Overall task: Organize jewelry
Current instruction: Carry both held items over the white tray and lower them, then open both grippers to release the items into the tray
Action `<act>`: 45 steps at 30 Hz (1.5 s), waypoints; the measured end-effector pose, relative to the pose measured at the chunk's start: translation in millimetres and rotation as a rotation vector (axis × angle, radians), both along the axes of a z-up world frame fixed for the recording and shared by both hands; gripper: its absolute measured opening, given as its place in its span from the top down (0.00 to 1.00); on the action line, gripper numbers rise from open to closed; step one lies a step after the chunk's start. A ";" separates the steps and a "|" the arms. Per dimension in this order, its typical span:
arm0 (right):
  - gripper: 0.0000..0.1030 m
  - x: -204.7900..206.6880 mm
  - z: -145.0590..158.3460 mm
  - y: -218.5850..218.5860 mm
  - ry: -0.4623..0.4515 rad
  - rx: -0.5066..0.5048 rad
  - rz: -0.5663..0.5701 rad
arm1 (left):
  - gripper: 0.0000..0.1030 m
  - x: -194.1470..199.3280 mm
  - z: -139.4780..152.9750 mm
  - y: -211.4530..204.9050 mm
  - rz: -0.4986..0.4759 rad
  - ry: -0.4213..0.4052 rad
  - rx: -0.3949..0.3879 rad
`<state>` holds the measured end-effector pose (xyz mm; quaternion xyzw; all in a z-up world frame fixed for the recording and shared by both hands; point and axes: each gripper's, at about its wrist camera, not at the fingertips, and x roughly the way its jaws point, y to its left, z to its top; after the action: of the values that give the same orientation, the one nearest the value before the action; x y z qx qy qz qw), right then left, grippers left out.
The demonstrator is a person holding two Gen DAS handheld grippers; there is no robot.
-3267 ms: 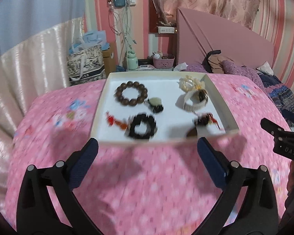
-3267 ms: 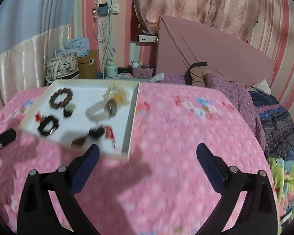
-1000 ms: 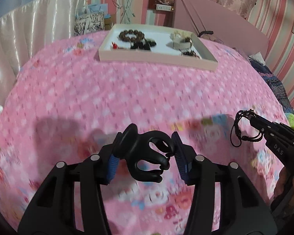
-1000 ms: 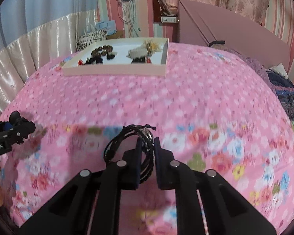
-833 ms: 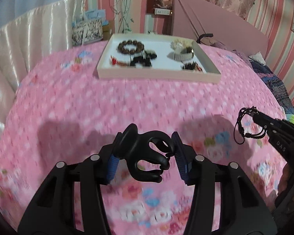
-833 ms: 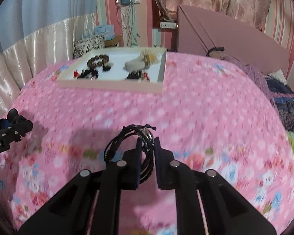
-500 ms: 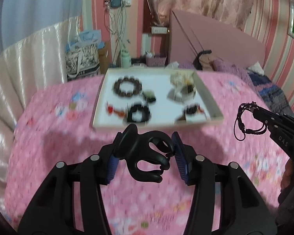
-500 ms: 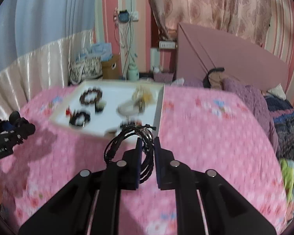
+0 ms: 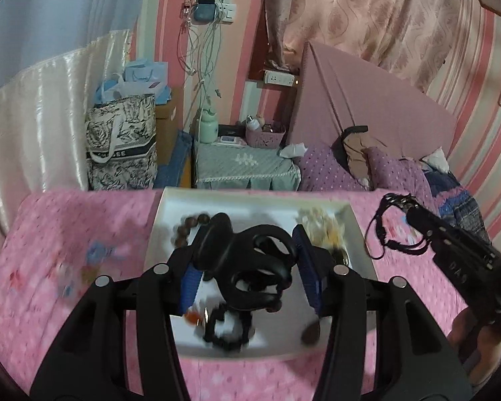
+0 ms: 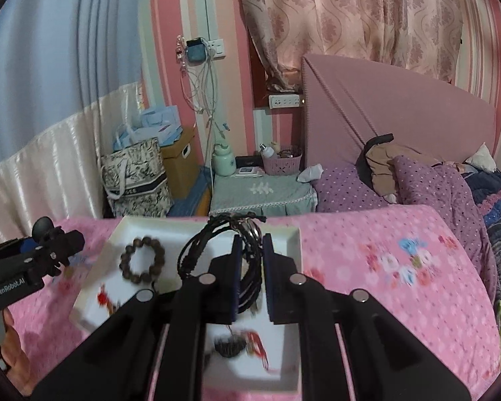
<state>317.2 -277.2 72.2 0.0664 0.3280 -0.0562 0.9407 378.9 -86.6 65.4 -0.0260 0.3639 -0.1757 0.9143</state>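
Grippers first: your left gripper (image 9: pixel 247 275) is clamped on a chunky black plastic claw clip (image 9: pixel 250 264), your right gripper (image 10: pixel 250 275) pinches a black braided cord bracelet (image 10: pixel 217 244). Both hang over the white rectangular tray (image 10: pixel 123 230) on the pink floral bedspread (image 10: pixel 400 267), brown wooden bead bracelet (image 10: pixel 142 260) near its far-left corner.

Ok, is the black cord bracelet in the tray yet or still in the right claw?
Still in the right claw: the black cord bracelet is pinched between its pads, hanging above the white tray.
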 end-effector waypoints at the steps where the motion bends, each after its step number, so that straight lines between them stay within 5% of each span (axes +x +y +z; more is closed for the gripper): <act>1: 0.89 8.1 -1.7 -0.7 0.000 0.005 -0.005 | 0.51 9.2 -1.0 -2.8 0.000 -0.001 -0.002; 9: 0.89 65.4 -38.2 0.3 0.044 0.012 -0.045 | 0.53 71.8 -46.5 -34.3 -0.015 0.052 0.024; 12: 0.89 79.6 -59.6 2.4 0.091 0.007 -0.035 | 0.84 85.8 -68.0 -40.3 -0.032 0.092 0.057; 15: 0.89 89.6 -78.8 2.4 0.131 -0.001 -0.030 | 0.84 96.3 -78.6 -29.3 -0.027 0.145 0.013; 24: 0.89 102.6 -116.9 -1.5 0.232 0.014 -0.032 | 0.83 97.1 -91.9 -30.9 0.005 0.115 0.084; 45: 0.87 107.6 -121.8 -2.2 0.293 0.004 -0.021 | 0.64 99.0 -109.9 -42.1 0.028 0.103 0.172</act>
<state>424.8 -279.4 -49.6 0.0630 0.4611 -0.0747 0.8820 477.9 -128.7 -44.5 0.0385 0.4239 -0.1292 0.8956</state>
